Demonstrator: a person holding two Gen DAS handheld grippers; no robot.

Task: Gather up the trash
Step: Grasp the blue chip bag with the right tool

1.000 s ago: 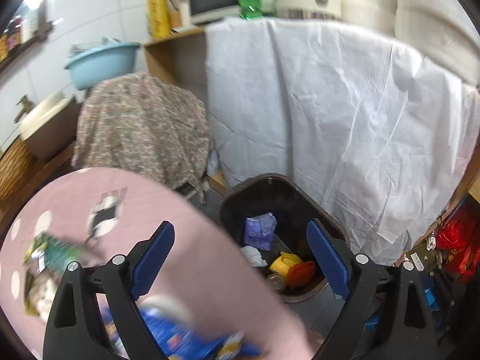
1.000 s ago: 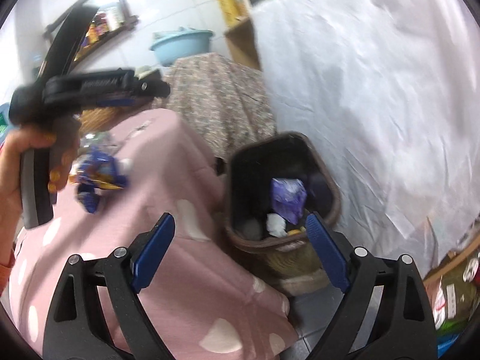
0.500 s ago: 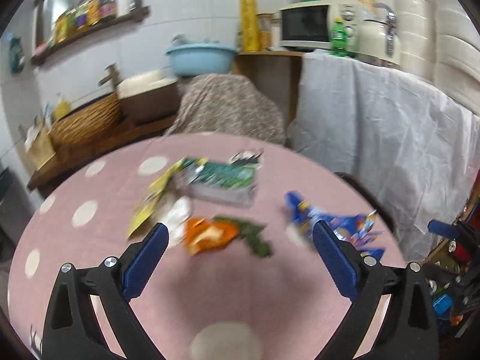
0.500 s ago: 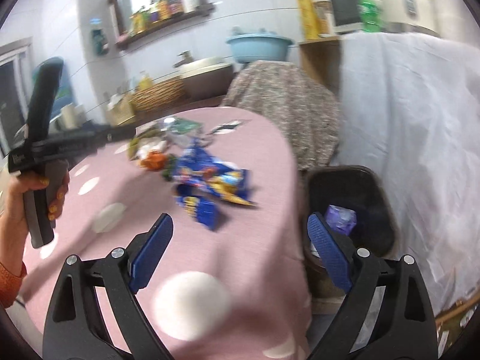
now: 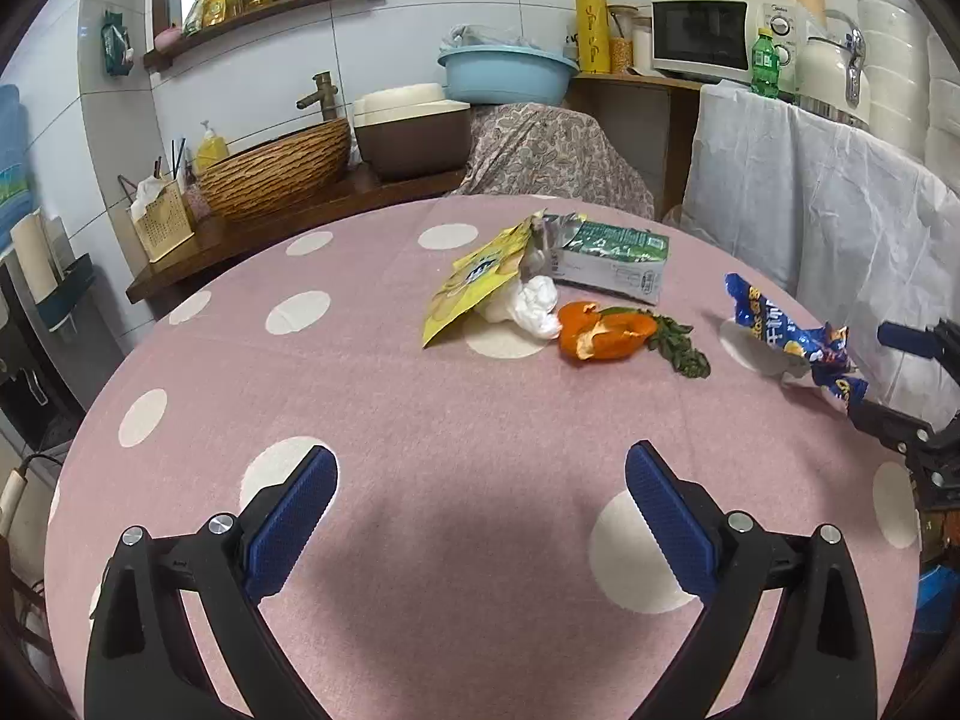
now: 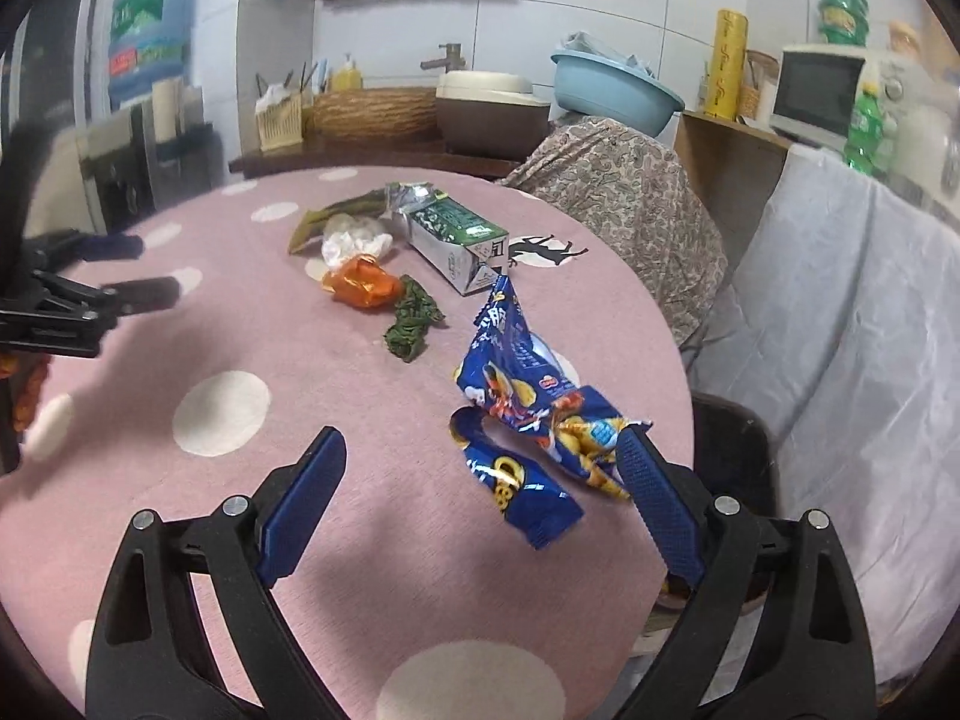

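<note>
Blue snack wrapper (image 6: 528, 420) lies just ahead of the wide-open right gripper (image 6: 480, 480), long axis pointing away; left gripper (image 5: 480, 504), also open and empty, is farther off.

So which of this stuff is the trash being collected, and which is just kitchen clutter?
Trash job:
blue wrapper
orange peel
greens
white tissue
yellow packet
carton
bin

Just lying about:
microwave
blue basin
wicker basket
green bottle
</note>
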